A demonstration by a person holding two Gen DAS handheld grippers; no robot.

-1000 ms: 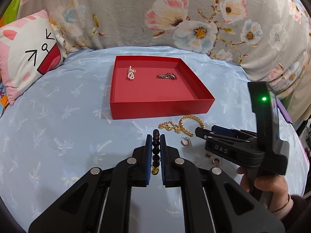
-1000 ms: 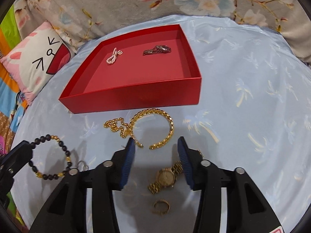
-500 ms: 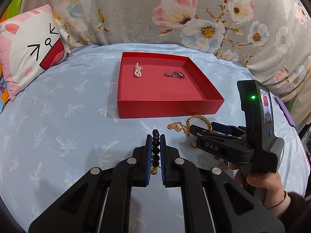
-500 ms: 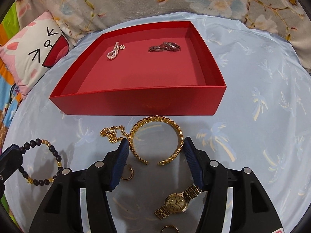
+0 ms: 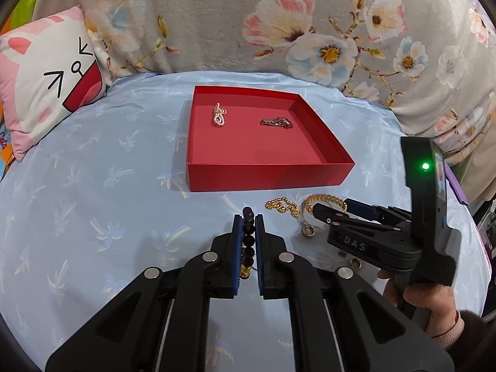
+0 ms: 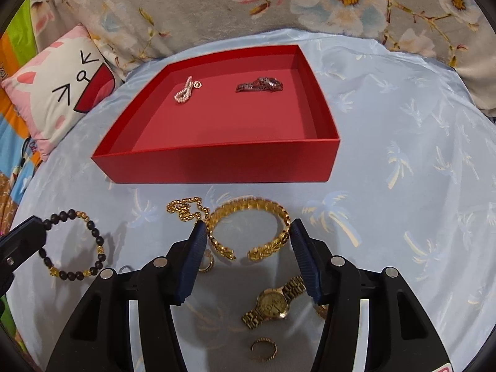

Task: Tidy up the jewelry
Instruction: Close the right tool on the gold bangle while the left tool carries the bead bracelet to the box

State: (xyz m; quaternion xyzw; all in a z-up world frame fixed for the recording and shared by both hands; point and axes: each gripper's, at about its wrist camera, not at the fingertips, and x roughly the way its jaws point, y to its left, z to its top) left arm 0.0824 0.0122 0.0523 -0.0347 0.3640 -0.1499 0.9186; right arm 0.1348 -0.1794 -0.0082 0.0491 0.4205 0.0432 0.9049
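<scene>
My left gripper (image 5: 248, 221) is shut on a black bead bracelet (image 5: 248, 235), held above the blue sheet; the bracelet also shows in the right wrist view (image 6: 74, 245). My right gripper (image 6: 246, 232) is open, its fingers on either side of a gold cuff bracelet (image 6: 248, 229) lying on the sheet. A red tray (image 6: 217, 164) lies beyond, holding a pearl piece (image 6: 186, 90) and a dark bracelet (image 6: 259, 85). A gold bead chain (image 6: 186, 209), a gold watch (image 6: 274, 302) and small gold rings (image 6: 263, 345) lie near the cuff.
A cat-face pillow (image 5: 46, 83) lies at the left. A floral blanket (image 5: 279, 24) rises behind the tray. The blue sheet (image 5: 93, 186) spreads around it. The right gripper's body (image 5: 387, 238) stands at the right in the left wrist view.
My left gripper has lifted and pulled back with the bead bracelet. My right gripper has moved forward over the watch, and its fingers now flank the gold cuff.
</scene>
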